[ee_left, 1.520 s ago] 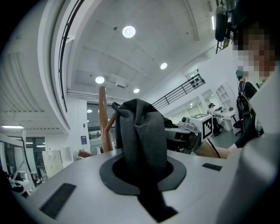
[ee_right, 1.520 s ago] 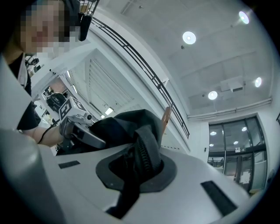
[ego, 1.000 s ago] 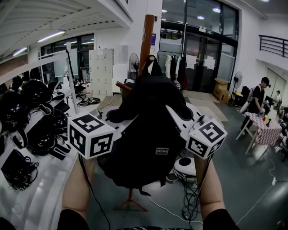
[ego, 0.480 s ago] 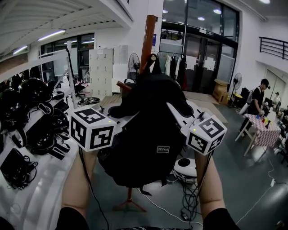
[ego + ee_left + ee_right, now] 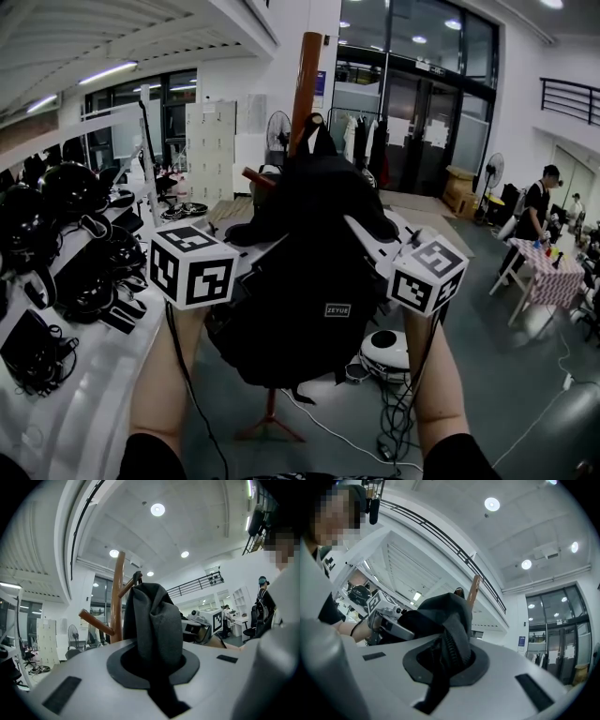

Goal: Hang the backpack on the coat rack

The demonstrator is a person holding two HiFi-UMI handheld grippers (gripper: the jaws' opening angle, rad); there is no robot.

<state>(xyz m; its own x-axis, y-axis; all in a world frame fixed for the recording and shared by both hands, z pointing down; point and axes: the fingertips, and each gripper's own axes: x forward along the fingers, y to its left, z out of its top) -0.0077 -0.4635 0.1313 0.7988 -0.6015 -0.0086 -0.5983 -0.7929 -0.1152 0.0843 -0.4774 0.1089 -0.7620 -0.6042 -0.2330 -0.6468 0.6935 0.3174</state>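
Observation:
A black backpack [image 5: 309, 281] hangs in the air between my two grippers, right in front of the brown coat rack pole [image 5: 304, 80]. My left gripper [image 5: 247, 246] is shut on a fold of the pack's dark fabric [image 5: 152, 620] at its left side. My right gripper [image 5: 362, 234] is shut on a fabric fold with a zipper [image 5: 451, 644] at its right side. The pack's top loop [image 5: 315, 123] stands up close beside the pole, above a short slanted peg [image 5: 258, 178]. Whether the loop rests on a peg I cannot tell. The pack hides both sets of fingertips in the head view.
A long white table [image 5: 66, 412] at the left carries black helmets [image 5: 66, 192] and cables. On the floor under the pack are the rack's foot [image 5: 270, 427], a round white robot vacuum [image 5: 386, 347] and loose cables. A person [image 5: 539, 202] stands at a small table, far right.
Both grippers and the backpack have edged up slightly. Both grips are unchanged.

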